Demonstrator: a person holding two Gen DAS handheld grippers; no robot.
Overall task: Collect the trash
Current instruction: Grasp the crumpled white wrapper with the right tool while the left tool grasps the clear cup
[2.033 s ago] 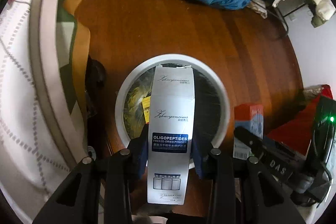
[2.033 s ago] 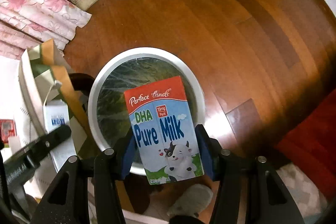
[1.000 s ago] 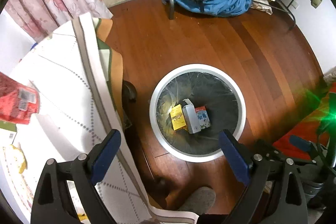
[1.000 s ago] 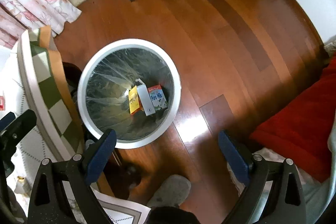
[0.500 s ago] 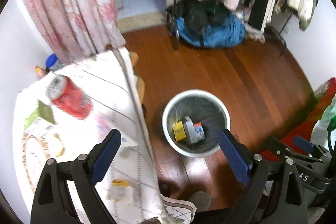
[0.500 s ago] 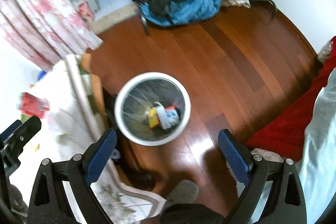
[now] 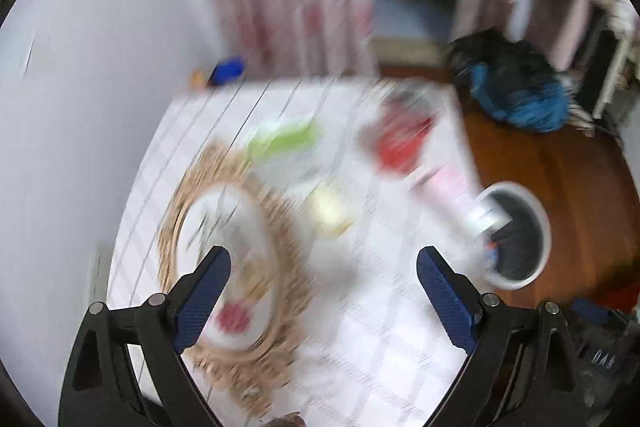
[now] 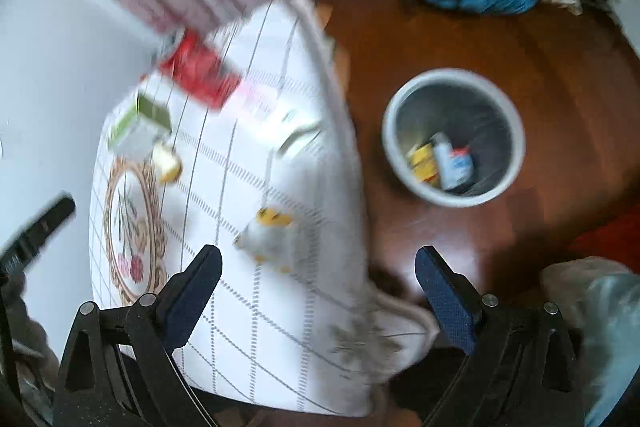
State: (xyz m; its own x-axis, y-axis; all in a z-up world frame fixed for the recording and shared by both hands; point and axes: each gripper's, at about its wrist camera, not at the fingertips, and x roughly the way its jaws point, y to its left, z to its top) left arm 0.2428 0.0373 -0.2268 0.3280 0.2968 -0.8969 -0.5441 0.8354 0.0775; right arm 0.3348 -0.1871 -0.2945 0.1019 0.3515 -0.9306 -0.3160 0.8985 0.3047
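Since the earlier frames both grippers have released their cartons and swung away from the bin toward the table; both views are now motion-blurred. Left gripper (image 7: 322, 281): jaws spread wide, nothing between them, bottom centre of the left view, over the white gridded tablecloth (image 7: 384, 327). Just behind its left finger lies a round mat (image 7: 224, 259) with a tan woven rim. Further up the frame sit a small yellowish item (image 7: 328, 211), a green smear (image 7: 280, 143) and a red can (image 7: 404, 143), all too blurred to identify closer. The bin (image 7: 516, 235) stands on the wooden floor at right centre, beside the table edge.

Right gripper (image 8: 318, 281): jaws likewise wide and empty, bottom centre of the right view, above the table's near edge. A crumpled white-and-yellow wrapper (image 8: 268, 235) lies on the cloth just ahead of the left finger. The can, the mat and a green-and-white box (image 8: 136, 127) occupy the left half of the frame. In the bin, right of centre, rest a yellow carton (image 8: 424, 161), a white box (image 8: 442, 157) and a milk carton (image 8: 460, 163), side by side.
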